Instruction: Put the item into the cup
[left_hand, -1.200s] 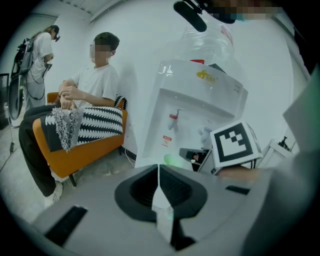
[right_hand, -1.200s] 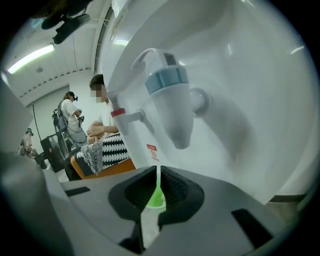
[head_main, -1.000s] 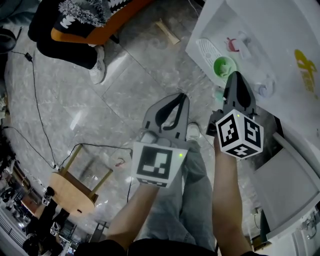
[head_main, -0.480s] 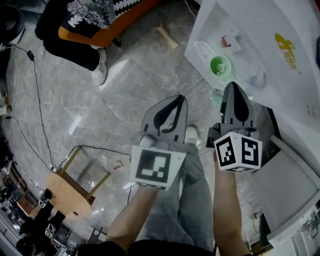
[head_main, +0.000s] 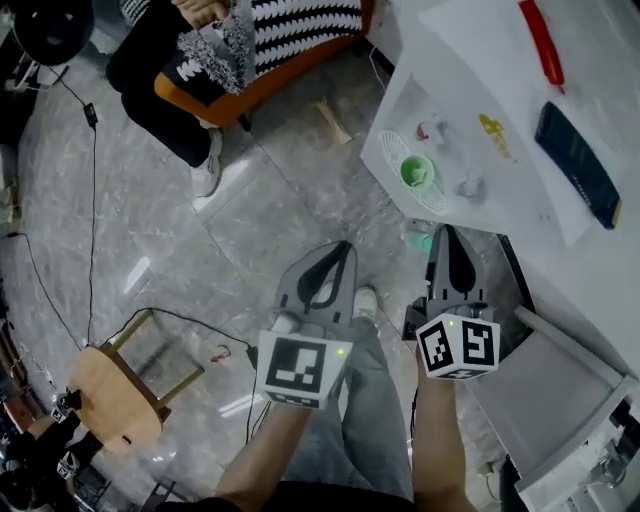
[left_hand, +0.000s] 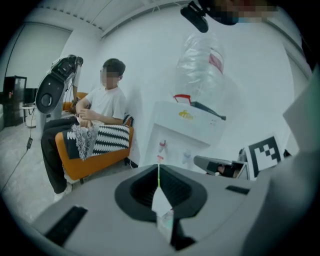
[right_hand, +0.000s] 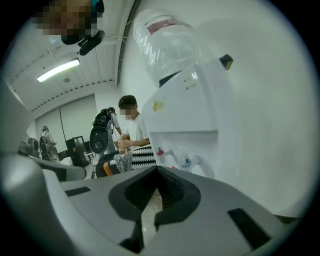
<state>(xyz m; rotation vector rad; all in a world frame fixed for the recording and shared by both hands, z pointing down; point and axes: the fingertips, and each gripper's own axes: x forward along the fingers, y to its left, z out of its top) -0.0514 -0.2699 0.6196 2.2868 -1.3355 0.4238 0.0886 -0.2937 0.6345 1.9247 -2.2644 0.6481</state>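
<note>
A green cup (head_main: 416, 172) stands on the white drip tray (head_main: 400, 190) of a water dispenser (head_main: 500, 110), under a red tap (head_main: 425, 130) and beside a blue tap (head_main: 468, 186). Both grippers hang over the floor, short of the dispenser. My left gripper (head_main: 337, 250) has its jaws together and I see nothing held. My right gripper (head_main: 447, 236) is likewise shut and empty, just below the tray's edge. In the left gripper view the shut left gripper (left_hand: 159, 169) points at the dispenser (left_hand: 187, 132); a thin green sliver shows at the seam. The right gripper (right_hand: 156, 169) faces both taps (right_hand: 187, 161).
A red object (head_main: 540, 40) and a dark blue flat object (head_main: 578, 160) lie on the dispenser's top. A person sits on an orange sofa (head_main: 250, 85) at the back. A wooden stool (head_main: 115, 385) and black cables (head_main: 90, 230) are on the stone floor. A grey bin (head_main: 545, 400) stands at right.
The dispenser and green cup now sit farther up and smaller in the head view; both grippers have dropped lower and back from the tray. Both stay shut.
</note>
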